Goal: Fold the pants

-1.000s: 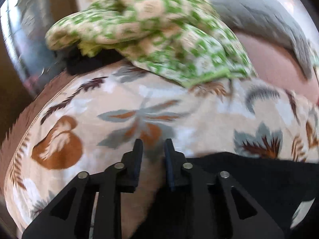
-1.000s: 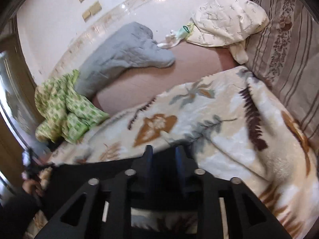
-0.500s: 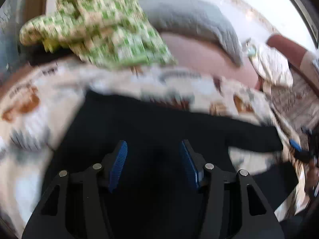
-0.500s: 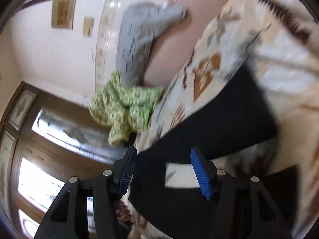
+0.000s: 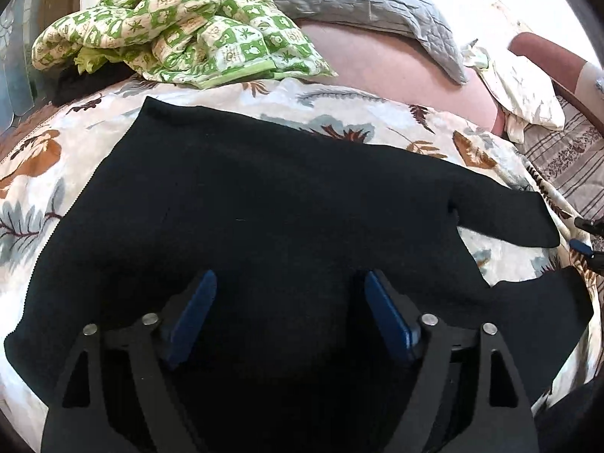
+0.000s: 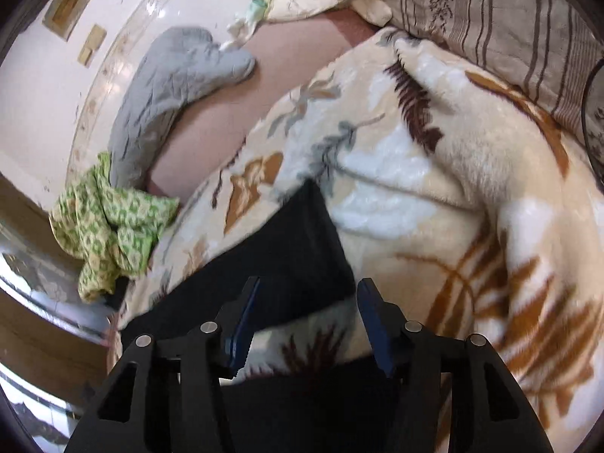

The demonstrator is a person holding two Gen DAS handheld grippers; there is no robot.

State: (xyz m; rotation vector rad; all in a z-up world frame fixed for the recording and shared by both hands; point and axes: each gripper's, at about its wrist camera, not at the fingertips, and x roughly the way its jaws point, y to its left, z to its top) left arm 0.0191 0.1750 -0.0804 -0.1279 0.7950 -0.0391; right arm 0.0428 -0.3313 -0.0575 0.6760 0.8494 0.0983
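The black pants lie spread flat on a cream blanket with a leaf print, waist at the left and the two legs running to the right. My left gripper is open and empty, held above the seat of the pants. My right gripper is open and empty above the leg ends, where a black pant leg lies on the blanket. The right gripper's blue fingertips also show at the far right edge of the left wrist view.
A green checked cloth lies bunched at the back left, a grey quilted cloth behind it. A cream garment and a striped pillow lie at the right. A wooden cabinet stands to the left of the bed.
Both grippers were shut on the pants a second ago; they have opened and let go. The pants now lie spread on the blanket and both grippers have pulled back above them.
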